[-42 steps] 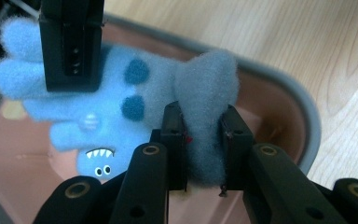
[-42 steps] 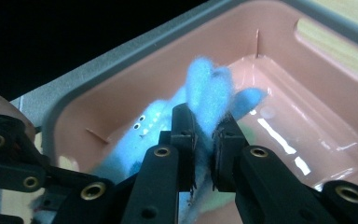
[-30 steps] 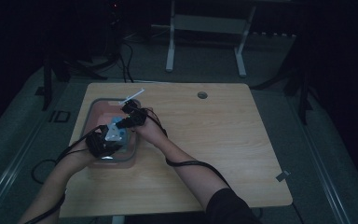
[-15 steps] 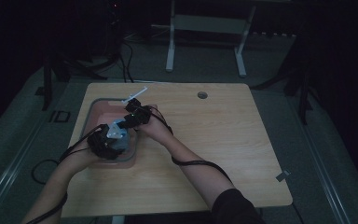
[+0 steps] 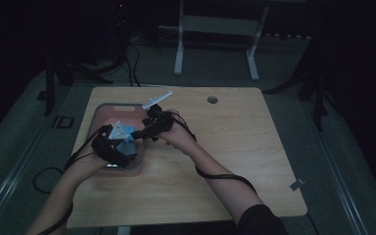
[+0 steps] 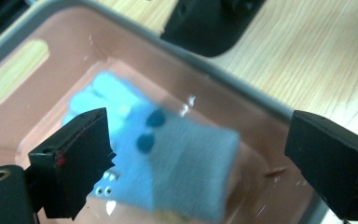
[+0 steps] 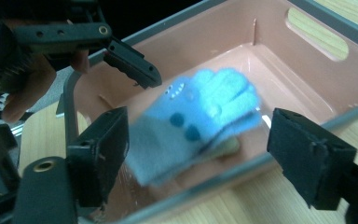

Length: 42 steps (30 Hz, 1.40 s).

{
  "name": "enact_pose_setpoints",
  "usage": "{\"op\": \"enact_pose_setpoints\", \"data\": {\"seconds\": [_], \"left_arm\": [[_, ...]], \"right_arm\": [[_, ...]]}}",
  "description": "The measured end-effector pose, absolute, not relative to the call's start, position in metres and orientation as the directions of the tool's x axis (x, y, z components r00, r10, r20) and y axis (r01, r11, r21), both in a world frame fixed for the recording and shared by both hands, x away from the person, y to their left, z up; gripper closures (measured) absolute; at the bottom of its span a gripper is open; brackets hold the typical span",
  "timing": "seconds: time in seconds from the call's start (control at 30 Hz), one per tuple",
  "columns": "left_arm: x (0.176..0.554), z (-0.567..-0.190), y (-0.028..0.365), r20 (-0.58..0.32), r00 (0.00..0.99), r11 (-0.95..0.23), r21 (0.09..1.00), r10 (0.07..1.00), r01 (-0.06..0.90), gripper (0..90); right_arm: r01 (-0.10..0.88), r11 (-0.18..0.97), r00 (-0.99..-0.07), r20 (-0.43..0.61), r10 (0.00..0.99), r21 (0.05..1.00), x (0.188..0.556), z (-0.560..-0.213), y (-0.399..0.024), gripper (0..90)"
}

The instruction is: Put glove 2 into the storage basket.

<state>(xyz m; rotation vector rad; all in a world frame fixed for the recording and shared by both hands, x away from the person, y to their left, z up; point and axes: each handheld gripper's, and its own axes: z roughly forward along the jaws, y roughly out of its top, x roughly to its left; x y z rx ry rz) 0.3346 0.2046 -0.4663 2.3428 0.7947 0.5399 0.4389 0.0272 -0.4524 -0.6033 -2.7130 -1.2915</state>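
1. While both claws stand apart with nothing pressed between their pads, the blue glove (image 7: 200, 116) lies loose in the pink tray (image 6: 23, 116), just beyond and below the tips of the right claw (image 7: 198, 154) and the left claw (image 6: 200, 158). Both sets of jaws have just been opening, and the glove sits between them only by line of sight — not gripped.
2. Risk: the glove rests crumpled near the tray's near wall, so a low withdrawal could drag a fingertip through the fabric and pull it over the rim.
3. Risk: the two claws sit close together above the tray (image 5: 108, 113), the left claw (image 5: 122, 147) beside the right claw (image 5: 144, 133) — a careless turn could knock one against the other, or against the tray's grey rim.
4. Trailing cables hang near the tray and could snag its edge.
5. Around them: a pale strip-like object (image 5: 157, 99) lies beyond the right claw on the worktop (image 5: 254, 147), and a small round hole (image 5: 212, 100) sits farther off; neither blocks the way.
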Motion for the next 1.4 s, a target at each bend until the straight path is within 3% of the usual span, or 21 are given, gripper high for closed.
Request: {"op": "enact_pose_setpoints", "data": {"seconds": [0.6, 1.4], "left_arm": [[0.328, -0.457, 0.153, 0.133, 0.814, -0.635, 0.700, 0.565, 0.326, 7.1], [0.310, -0.470, 0.100, 0.108, 0.886, -0.660, 0.708, 0.451, 0.250, 4.6]], "right_arm": [[0.307, 0.613, -0.936, 0.114, 0.333, 0.728, 0.426, -0.462, -0.026, 16.9], [0.319, 0.627, -0.929, 0.104, 0.355, 0.711, 0.410, -0.494, -0.091, 15.4]]}}
